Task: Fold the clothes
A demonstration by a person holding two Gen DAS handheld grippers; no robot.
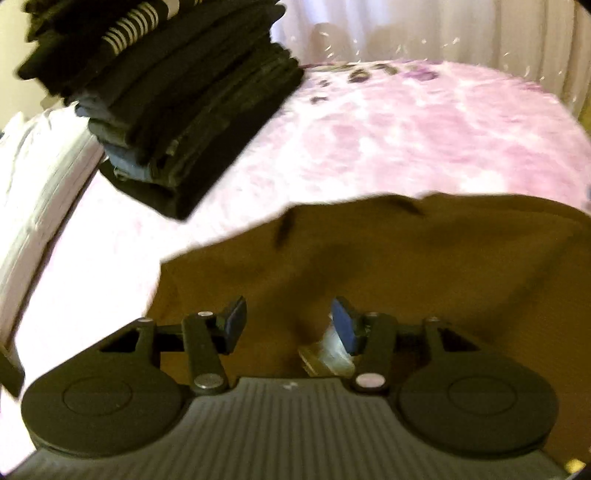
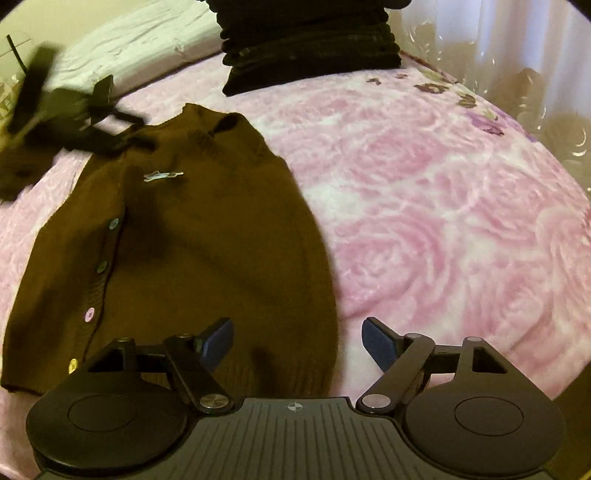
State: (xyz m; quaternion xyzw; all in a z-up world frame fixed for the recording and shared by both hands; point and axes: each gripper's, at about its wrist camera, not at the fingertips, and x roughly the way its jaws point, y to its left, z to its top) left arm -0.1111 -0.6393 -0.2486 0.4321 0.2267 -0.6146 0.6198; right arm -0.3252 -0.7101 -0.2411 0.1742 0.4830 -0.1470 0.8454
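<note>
A brown buttoned cardigan (image 2: pixel 192 236) lies flat on the pink rose-patterned bedspread (image 2: pixel 424 206), collar toward the far side, with a small label near the neck. My right gripper (image 2: pixel 297 343) is open and empty, just above the cardigan's hem at its right edge. My left gripper (image 1: pixel 290 323) is open over the brown fabric (image 1: pixel 406 266) near the collar, with a small shiny label beside its right finger. It shows blurred in the right wrist view (image 2: pixel 74 110) at the cardigan's far left shoulder.
A tall stack of folded dark clothes (image 1: pixel 173 103) stands on the bed beyond the cardigan and also shows in the right wrist view (image 2: pixel 310 48). A white pillow (image 1: pixel 33 192) lies at the left. Pale curtains (image 1: pixel 443 26) hang behind the bed.
</note>
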